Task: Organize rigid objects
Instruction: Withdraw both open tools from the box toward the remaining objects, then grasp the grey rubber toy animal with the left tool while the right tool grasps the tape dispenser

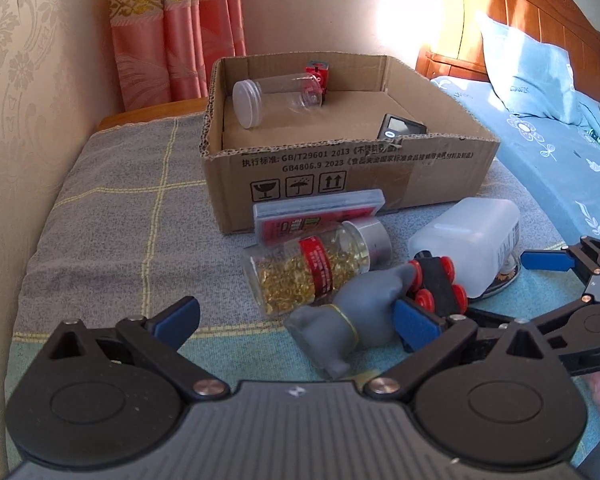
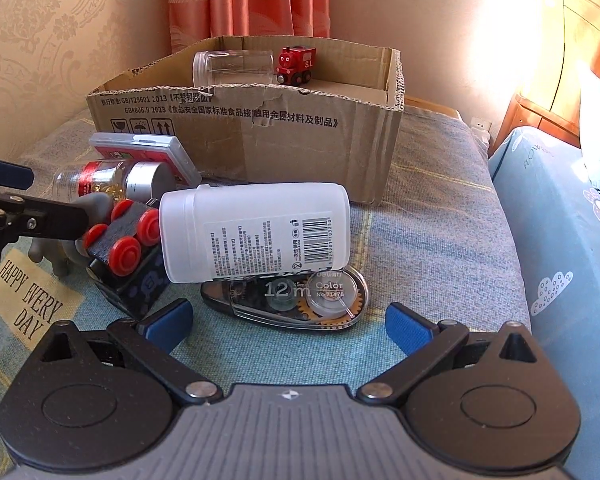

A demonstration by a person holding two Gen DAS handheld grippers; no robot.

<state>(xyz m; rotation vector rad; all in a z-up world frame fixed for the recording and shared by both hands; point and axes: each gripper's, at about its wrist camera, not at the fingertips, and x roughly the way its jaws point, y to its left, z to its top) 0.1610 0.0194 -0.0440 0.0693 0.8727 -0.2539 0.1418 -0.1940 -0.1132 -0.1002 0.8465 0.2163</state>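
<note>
In the left wrist view my left gripper [image 1: 296,320] is open, and a grey rubber animal figure [image 1: 340,316] lies between its fingers, close to the right pad. Just beyond lie an upturned black toy car with red wheels [image 1: 436,280], a bottle of gold capsules [image 1: 312,268], a red flat case [image 1: 316,216] and a white bottle [image 1: 468,240]. My right gripper [image 2: 290,322] is open with nothing between its fingers. A correction tape [image 2: 300,300] lies just ahead of it, partly under the white bottle [image 2: 256,232]. The cardboard box [image 2: 260,132] holds a clear jar [image 2: 232,68] and a red toy train [image 2: 296,64].
A black gadget [image 1: 402,128] sits in the box's right corner. Everything rests on a grey checked cloth [image 1: 120,220] over a small table. A bed with blue bedding [image 2: 560,220] is on the right, and wall and curtain [image 1: 172,28] stand behind. A pad of my right gripper's fingers [image 1: 544,261] shows at the right edge.
</note>
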